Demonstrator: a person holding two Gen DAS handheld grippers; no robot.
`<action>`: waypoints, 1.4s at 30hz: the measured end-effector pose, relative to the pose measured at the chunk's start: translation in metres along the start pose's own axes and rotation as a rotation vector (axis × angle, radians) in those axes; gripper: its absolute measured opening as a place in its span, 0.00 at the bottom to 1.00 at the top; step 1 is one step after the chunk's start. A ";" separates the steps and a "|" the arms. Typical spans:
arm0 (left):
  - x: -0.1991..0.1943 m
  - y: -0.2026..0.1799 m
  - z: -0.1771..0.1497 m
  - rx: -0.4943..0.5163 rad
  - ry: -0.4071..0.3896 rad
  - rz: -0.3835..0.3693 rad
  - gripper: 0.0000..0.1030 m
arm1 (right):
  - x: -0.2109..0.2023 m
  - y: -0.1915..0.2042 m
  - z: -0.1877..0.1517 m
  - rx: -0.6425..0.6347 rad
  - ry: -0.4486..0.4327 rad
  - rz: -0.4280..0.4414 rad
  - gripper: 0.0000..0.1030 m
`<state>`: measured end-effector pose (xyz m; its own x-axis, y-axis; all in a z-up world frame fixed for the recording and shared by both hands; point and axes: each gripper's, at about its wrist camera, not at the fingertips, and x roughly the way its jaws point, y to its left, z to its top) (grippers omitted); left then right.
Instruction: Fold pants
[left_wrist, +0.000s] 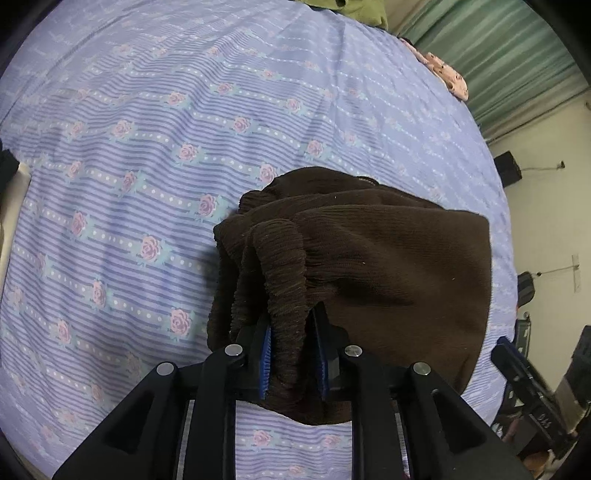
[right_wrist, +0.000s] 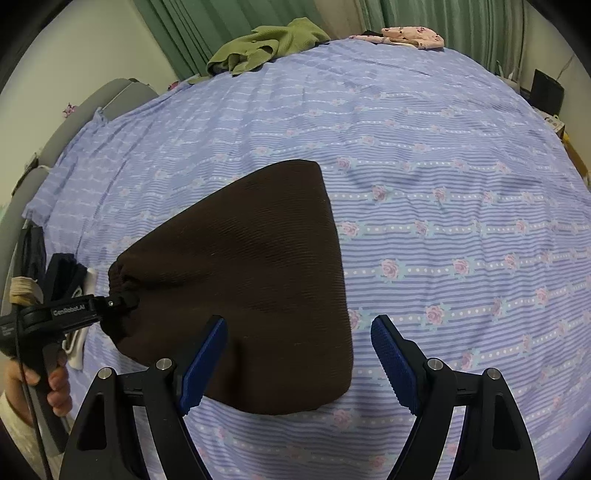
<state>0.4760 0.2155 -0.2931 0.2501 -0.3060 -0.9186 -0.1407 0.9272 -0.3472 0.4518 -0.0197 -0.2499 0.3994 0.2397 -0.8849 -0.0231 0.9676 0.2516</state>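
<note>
the brown pants lie folded into a compact bundle on the bed, a ribbed, corduroy-like cloth spread flat over the striped blue sheet with its rows of pink roses. the gathered elastic waistband is bunched up at one end of the bundle, and that is where the left tongs have it: their blue pads are drawn close together and pinch a thick roll of the waistband between them, the cloth bulging out above the fingers. seen from the other side, the same left tongs reach in from the edge of the bed, their black tip buried in the puckered end of the pants, with a person's hand wrapped round the handle below. the right tongs hang just above the near edge of the bundle with their blue pads spread wide; one pad sits over the brown cloth, the other over bare sheet, and neither presses on anything. farther off, at the far side of the bed, a crumpled green garment lies in a heap, and a pink flowered garment rests near the far corner. green curtains hang behind the bed.
</note>
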 end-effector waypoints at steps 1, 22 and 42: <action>0.003 0.002 0.000 0.001 0.001 0.001 0.21 | 0.000 -0.001 0.000 -0.001 0.000 -0.002 0.79; -0.004 0.015 0.008 0.063 -0.095 0.032 0.70 | 0.021 -0.001 0.000 0.015 0.037 0.001 0.79; -0.033 -0.022 0.026 0.196 -0.178 -0.003 0.33 | 0.009 -0.007 -0.007 0.034 0.009 0.012 0.79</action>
<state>0.4958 0.2109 -0.2499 0.4172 -0.2817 -0.8640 0.0437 0.9559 -0.2905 0.4491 -0.0234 -0.2628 0.3910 0.2517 -0.8853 0.0039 0.9614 0.2751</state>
